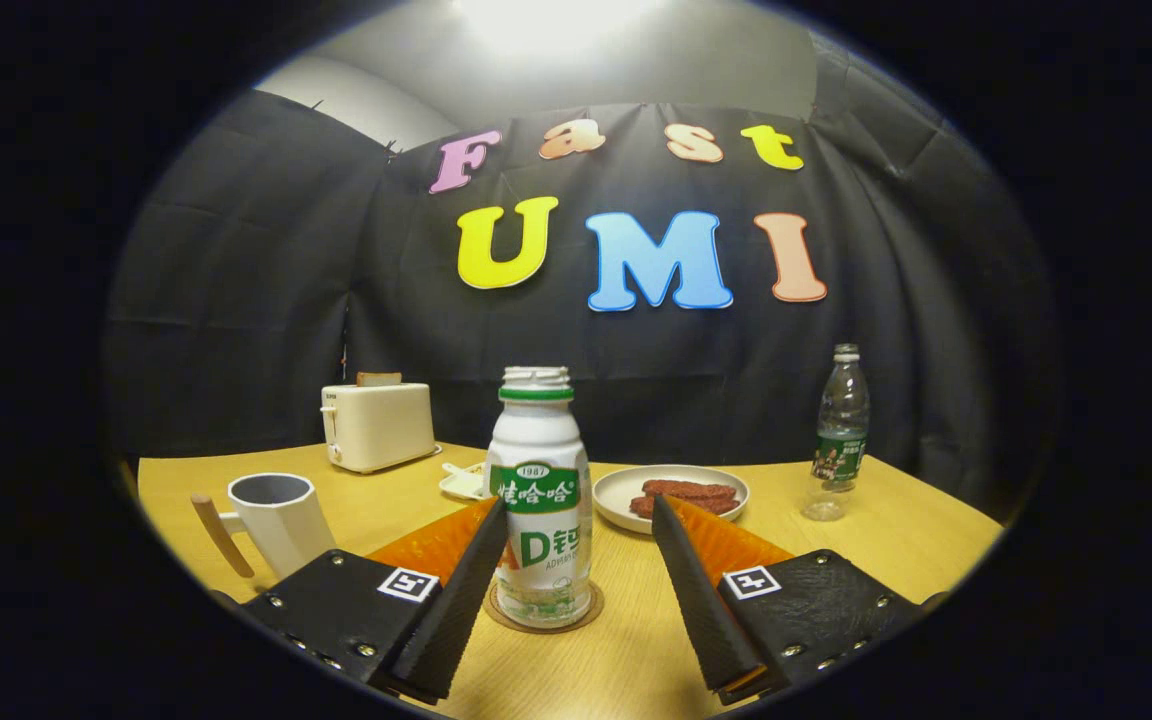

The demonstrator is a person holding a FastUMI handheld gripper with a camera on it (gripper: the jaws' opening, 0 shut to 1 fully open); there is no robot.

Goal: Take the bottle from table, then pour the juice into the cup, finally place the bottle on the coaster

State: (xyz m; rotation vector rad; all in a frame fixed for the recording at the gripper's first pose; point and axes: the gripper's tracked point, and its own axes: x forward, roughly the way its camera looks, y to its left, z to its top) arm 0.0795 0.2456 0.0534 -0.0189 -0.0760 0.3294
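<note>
A white bottle (pixel 540 500) with a green label and no cap stands upright on a round brown coaster (pixel 543 618) on the wooden table (pixel 896 540). My gripper (pixel 581 512) is open, its fingers on either side of the bottle. The left finger overlaps the bottle's lower left side; the right finger stands well apart from it. A white cup (pixel 276 520) with a wooden handle stands to the left, beyond the left finger.
A white toaster (pixel 377 424) holding a slice of bread sits at the back left. A plate (pixel 626 490) of reddish strips lies behind the bottle. A small white dish (pixel 463 482) is beside it. A clear water bottle (pixel 841 420) stands at the back right.
</note>
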